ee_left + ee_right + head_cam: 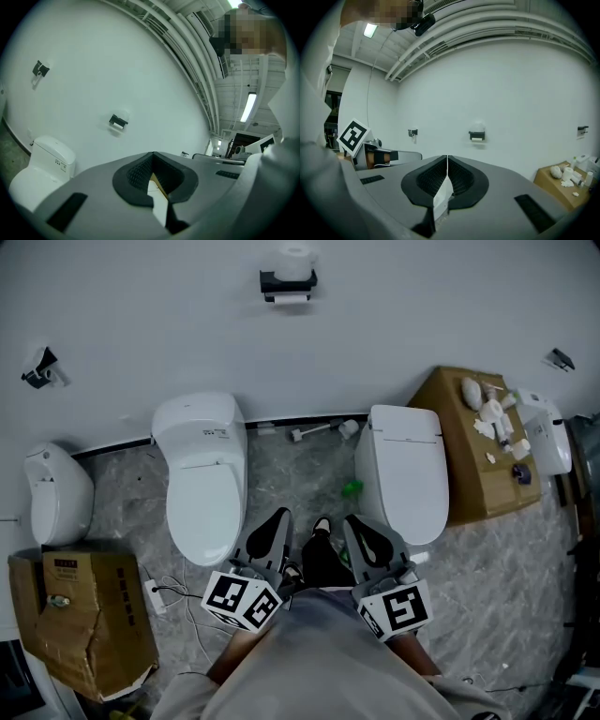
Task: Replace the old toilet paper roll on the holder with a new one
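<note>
— Jaws are shut on both, from where I stand. On the left gripper (pixel 153 154) the dark pads meet at the tips with nothing pinched between them.

— And the right gripper (pixel 447 158)?

— Same: pads pressed together, empty. The person holds the two side by side, close to the body, pointing toward the wall over the floor between the two toilets.

— Where's the paper?

— Up on the wall. Going left to right: a small black bracket (pixel 39 368) on the wall, a white unit (pixel 58 493) below it with a torn cardboard box (pixel 94 634) in front, then the left toilet (pixel 200 474). Above it and a little to the right is the black toilet paper holder (pixel 288 281), well apart from both grippers. A white roll (pixel 296 257) sits on top of it, and a strip of white paper (pixel 289 298) shows just under it.

— Further right?

— A brush-like tool (pixel 314 431) lies along the foot of the wall, with something green (pixel 352 488) on the floor near it. Then comes the right toilet (pixel 405 470), a second cardboard box (pixel 469 474) with small pale things on top, and a white appliance (pixel 546 432) just beside that.
</note>
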`<state>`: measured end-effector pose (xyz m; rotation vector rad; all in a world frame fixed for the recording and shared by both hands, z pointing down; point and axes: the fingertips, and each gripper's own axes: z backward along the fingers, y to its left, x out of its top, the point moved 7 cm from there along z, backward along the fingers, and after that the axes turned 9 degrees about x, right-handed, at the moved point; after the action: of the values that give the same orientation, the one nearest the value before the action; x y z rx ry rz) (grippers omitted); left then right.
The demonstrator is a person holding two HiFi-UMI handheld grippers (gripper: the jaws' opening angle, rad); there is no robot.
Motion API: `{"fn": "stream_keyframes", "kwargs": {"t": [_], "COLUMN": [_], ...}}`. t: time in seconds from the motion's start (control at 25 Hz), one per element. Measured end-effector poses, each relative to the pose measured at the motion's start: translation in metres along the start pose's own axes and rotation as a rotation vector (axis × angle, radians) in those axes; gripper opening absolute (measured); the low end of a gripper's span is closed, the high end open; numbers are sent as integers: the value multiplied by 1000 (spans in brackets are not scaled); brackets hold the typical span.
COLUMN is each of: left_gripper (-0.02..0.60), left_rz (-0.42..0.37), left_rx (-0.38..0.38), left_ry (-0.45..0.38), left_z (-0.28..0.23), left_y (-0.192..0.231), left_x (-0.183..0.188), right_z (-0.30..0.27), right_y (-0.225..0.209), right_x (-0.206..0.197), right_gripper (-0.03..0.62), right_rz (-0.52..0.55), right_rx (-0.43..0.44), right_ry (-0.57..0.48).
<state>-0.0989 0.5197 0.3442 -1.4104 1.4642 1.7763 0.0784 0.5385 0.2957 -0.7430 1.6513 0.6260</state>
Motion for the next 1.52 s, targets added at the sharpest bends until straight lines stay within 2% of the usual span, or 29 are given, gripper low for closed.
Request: {"fn": "stream_keyframes", "kwargs": {"t": [0.28, 0.72, 1.2, 1.52], "left_gripper": [5, 5, 5, 5], "left_rz": [-8, -20, -28, -42], "left_rx": [13, 39, 66, 72], "left_ry": [6, 40, 51, 42], "left_z": [-26, -100, -221, -300], "left_y": [13, 33, 39, 22], "left_x": [10, 23, 40, 46], "right_z": [-29, -88, -152, -176], "right_y": [-18, -76, -184, -261], "right_x": [5, 11, 17, 25], "right_gripper": [18, 18, 18, 18], "right_rz": [10, -16, -36, -33], "right_rx": [25, 50, 83, 117], "right_ry": [5, 8, 24, 10]}}
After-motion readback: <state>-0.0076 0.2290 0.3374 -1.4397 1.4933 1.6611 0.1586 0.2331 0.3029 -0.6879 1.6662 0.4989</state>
